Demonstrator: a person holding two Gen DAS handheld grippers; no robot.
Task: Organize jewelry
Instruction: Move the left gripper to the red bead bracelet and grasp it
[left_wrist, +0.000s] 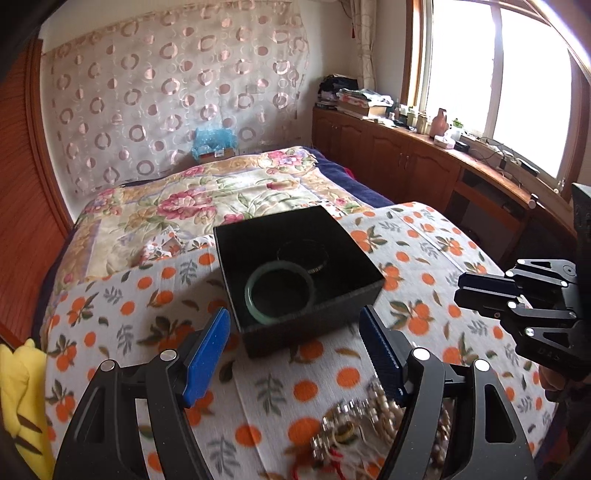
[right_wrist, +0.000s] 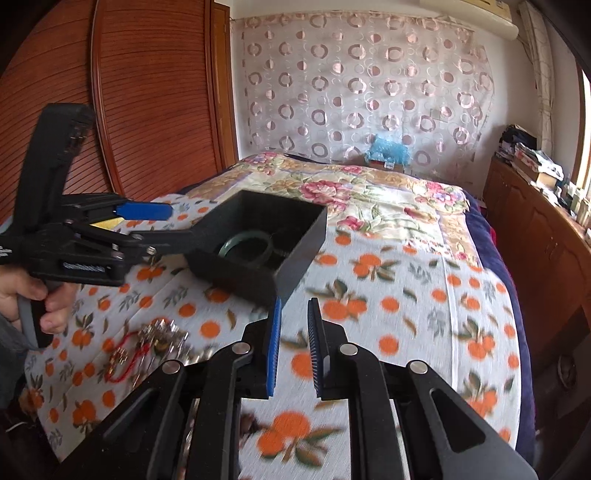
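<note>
A black open box (left_wrist: 306, 321) sits on the orange-print cloth, also in the right wrist view (right_wrist: 236, 273). Inside lie a green jade bangle (left_wrist: 280, 293) (right_wrist: 245, 245) and a dark bracelet (left_wrist: 303, 254). A pile of loose jewelry (left_wrist: 354, 424) with beads and red cord lies on the cloth near me, also in the right wrist view (right_wrist: 147, 347). My left gripper (left_wrist: 295, 354) is open and empty, just in front of the box. My right gripper (right_wrist: 294, 347) has a narrow gap between its fingers, holds nothing, and hovers to the right of the box; it also shows in the left wrist view (left_wrist: 469, 291).
The orange-print cloth (left_wrist: 424, 258) covers the near end of a bed with a floral quilt (left_wrist: 221, 184). A yellow plush toy (left_wrist: 22, 398) lies at the left edge. Wooden cabinets (left_wrist: 388, 147) with clutter run under the window on the right. A wooden wardrobe (right_wrist: 147, 92) stands left.
</note>
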